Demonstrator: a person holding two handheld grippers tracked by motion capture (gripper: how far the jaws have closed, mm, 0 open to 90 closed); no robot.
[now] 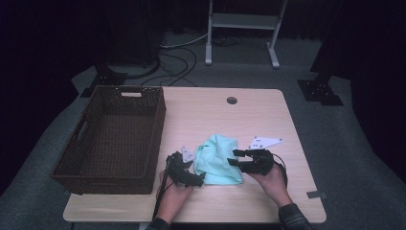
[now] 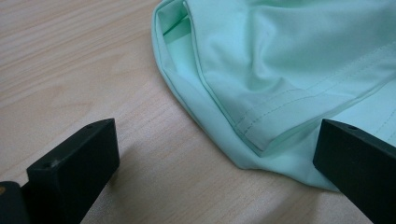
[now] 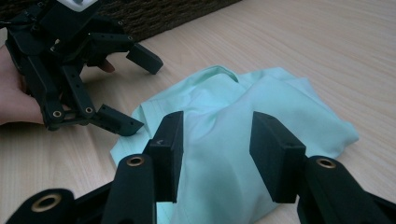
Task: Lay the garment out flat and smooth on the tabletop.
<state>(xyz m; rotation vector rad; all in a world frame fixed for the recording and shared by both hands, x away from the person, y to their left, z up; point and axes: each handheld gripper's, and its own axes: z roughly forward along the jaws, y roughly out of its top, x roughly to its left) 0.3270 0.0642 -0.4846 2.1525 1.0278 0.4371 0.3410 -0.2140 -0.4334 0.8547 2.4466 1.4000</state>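
Note:
A mint-green cloth [image 1: 219, 158] lies crumpled on the light wooden table [image 1: 258, 115], near the front edge. My left gripper [image 1: 197, 171] sits at the cloth's left side, low over the table. In the left gripper view its jaws [image 2: 217, 140] stand wide open, with the hemmed edge of the cloth [image 2: 280, 70] reaching in by the right jaw. My right gripper [image 1: 233, 157] comes at the cloth from the right. In the right gripper view it [image 3: 217, 135] straddles a raised fold of the cloth [image 3: 243, 130]; the pads do not visibly press on it. The left gripper [image 3: 135, 91] shows beyond, open.
A dark brown wicker basket [image 1: 153, 143] stands on the table's left side, close beside my left gripper, with nothing seen inside. A round cable hole [image 1: 231, 100] is at the table's back. Bare wood stretches behind and right of the cloth.

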